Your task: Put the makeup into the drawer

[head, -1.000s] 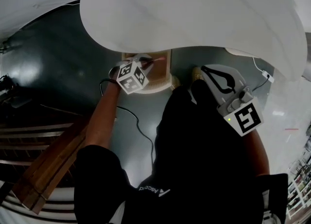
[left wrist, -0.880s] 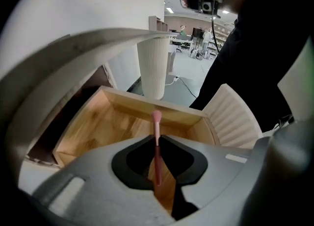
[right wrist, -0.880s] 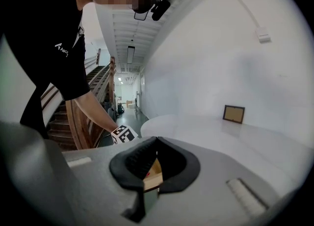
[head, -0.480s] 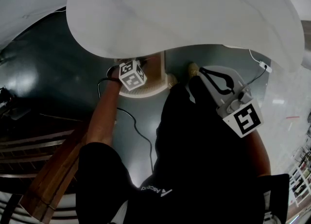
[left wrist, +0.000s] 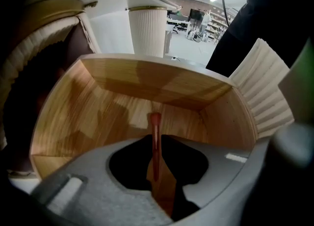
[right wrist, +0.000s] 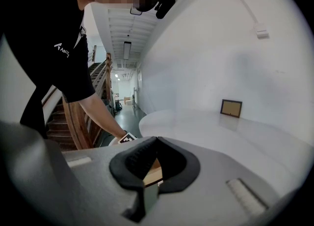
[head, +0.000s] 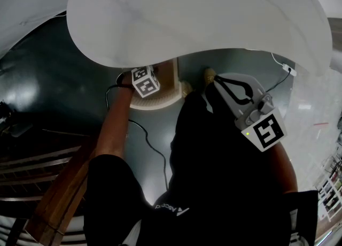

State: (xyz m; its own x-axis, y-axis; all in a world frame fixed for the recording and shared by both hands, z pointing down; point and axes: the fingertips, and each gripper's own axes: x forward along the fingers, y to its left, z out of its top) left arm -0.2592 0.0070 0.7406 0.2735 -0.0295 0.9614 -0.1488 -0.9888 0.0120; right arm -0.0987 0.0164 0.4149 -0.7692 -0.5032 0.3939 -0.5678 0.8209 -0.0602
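Placement is the step in hand: the left claw (left wrist: 156,147) points down into the open wooden drawer (left wrist: 108,107), pinching a slim red makeup stick (left wrist: 155,124), its jaws having just been easing apart. Next, I judge, it must let go fully and lift clear. The right claw (right wrist: 156,144) hangs pressed together, empty. Only the left gripper view shows the stick; the head view hides it under the white tabletop (head: 214,21).

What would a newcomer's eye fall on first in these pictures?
The left gripper holds a slim red makeup stick low inside an open wooden drawer; its jaws have just been opening slightly. In the head view a large white curved tabletop overhangs that drawer.
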